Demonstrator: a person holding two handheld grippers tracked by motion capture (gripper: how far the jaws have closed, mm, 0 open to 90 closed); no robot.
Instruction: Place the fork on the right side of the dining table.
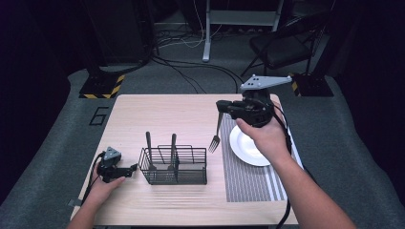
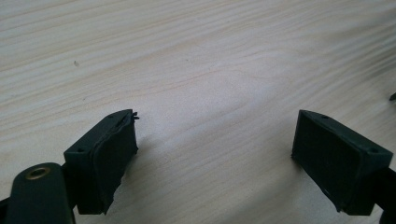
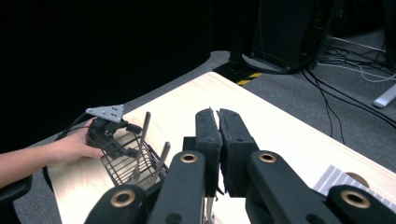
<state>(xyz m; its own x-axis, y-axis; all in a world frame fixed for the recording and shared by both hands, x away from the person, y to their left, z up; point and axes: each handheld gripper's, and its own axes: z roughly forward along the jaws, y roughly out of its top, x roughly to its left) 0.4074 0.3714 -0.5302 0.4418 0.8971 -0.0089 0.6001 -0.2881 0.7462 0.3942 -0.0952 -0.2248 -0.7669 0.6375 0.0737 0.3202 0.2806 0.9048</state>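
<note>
Two black jaws of the left gripper stand wide apart over the pale wooden table, bare grain between them.

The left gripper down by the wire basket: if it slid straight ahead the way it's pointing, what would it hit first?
Most likely the wire basket. The left gripper lies on the table, open jaws aimed at the basket's near side, bare wood between; the gap is hard to judge.
</note>
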